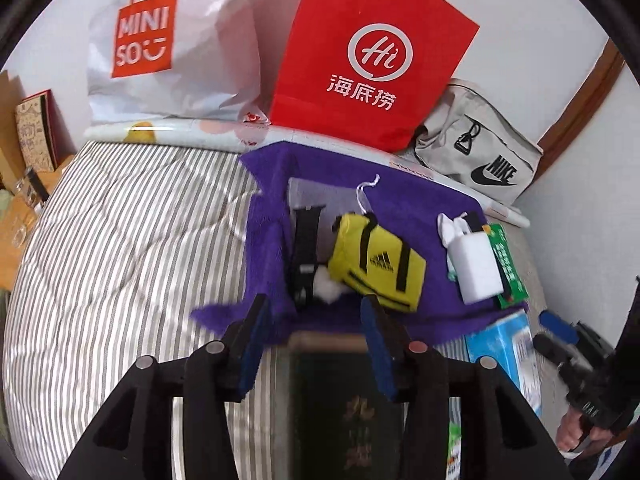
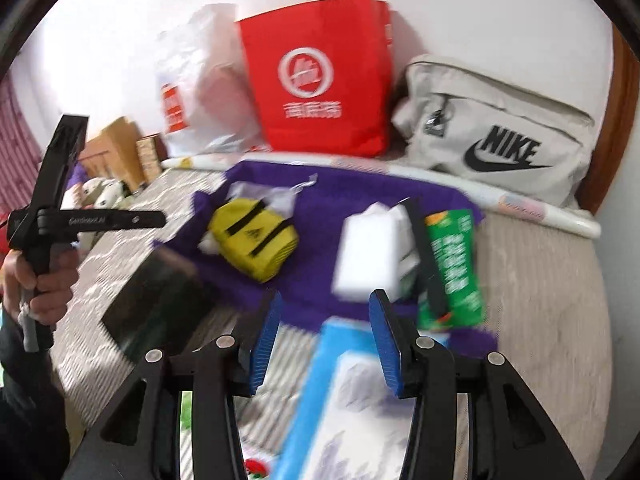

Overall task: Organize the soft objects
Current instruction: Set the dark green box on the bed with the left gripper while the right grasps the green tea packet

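Note:
A purple cloth (image 1: 400, 208) (image 2: 360, 192) lies on the striped bed. On it sit a small yellow Adidas bag (image 1: 378, 266) (image 2: 256, 238), a black strap (image 1: 306, 248), a white cotton ball (image 1: 327, 286), a white block (image 1: 476, 270) (image 2: 372, 256) and a green packet (image 1: 508, 264) (image 2: 454, 268). My left gripper (image 1: 316, 320) is open above a dark green book (image 1: 344, 396) (image 2: 156, 304) at the cloth's near edge. My right gripper (image 2: 326, 312) is open above a light blue box (image 2: 344, 392) (image 1: 504, 344), near the white block. The right view is blurred.
A white Miniso bag (image 1: 160, 40), a red paper bag (image 1: 372, 56) (image 2: 320, 76) and a grey Nike bag (image 1: 480, 148) (image 2: 496, 128) stand along the wall behind the cloth. The striped bedcover (image 1: 120, 260) spreads to the left. Brown boxes (image 1: 36, 136) sit at far left.

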The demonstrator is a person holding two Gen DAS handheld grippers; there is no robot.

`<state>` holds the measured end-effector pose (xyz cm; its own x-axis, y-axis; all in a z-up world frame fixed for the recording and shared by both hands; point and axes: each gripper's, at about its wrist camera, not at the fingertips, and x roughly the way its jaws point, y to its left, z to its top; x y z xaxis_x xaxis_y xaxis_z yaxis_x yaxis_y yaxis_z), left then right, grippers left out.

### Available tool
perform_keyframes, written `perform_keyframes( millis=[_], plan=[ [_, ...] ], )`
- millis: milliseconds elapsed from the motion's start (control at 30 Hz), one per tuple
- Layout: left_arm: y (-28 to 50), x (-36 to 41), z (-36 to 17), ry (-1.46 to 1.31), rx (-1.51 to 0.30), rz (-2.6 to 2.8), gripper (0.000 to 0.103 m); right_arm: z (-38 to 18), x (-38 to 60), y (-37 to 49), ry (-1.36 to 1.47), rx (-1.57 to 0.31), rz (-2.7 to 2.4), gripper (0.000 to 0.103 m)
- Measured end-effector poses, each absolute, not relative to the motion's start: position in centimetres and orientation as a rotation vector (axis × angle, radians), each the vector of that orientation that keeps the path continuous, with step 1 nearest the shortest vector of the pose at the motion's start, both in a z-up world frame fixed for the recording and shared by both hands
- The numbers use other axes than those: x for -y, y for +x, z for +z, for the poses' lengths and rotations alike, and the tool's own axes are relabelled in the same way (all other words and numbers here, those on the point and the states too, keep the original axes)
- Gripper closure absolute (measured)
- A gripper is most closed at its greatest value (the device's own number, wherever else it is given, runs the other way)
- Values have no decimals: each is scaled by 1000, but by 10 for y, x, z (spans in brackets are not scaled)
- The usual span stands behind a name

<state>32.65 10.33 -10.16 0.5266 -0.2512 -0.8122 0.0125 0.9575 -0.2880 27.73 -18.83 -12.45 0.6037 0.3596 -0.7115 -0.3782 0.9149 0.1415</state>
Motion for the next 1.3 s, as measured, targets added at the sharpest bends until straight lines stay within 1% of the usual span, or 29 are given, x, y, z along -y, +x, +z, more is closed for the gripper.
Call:
perform_keyframes(
  millis=[67, 267, 367, 433, 500, 600, 967, 1067, 1133, 1200, 1267, 1300],
  plan=[
    [315, -106, -102, -270, -1005, -157, 57, -129, 180, 266, -37, -834, 448, 52],
    [283, -113, -103, -277, -993, -152, 57, -147, 156, 239, -35, -882, 507, 51],
    [270, -115, -106, -269, -989, -141, 57, -155, 145, 229, -33, -902, 524, 49],
    [263, -116, -110, -262, -995, -133, 57, -160, 137, 225, -30, -914, 533, 44],
    [256, -118, -112, -261, -992, -130, 57, -164, 131, 221, -35, -921, 540, 44],
    [246, -120, -115, -268, -989, -128, 57, -170, 121, 217, -52, -937, 538, 39],
    [221, -122, -128, -287, -990, -168, 56, -193, 93, 210, -189, -983, 496, 38],
    [218, -122, -130, -305, -990, -187, 56, -199, 85, 210, -229, -985, 483, 37],
    [216, -123, -129, -310, -987, -191, 56, -205, 83, 213, -232, -1011, 482, 34],
    [214, -123, -129, -311, -984, -198, 56, -212, 80, 217, -229, -1035, 470, 34],
    [213, -124, -128, -313, -981, -201, 56, -216, 79, 220, -225, -1043, 463, 29],
    [213, -124, -127, -312, -978, -205, 56, -217, 78, 221, -222, -1040, 466, 24]
  ],
)
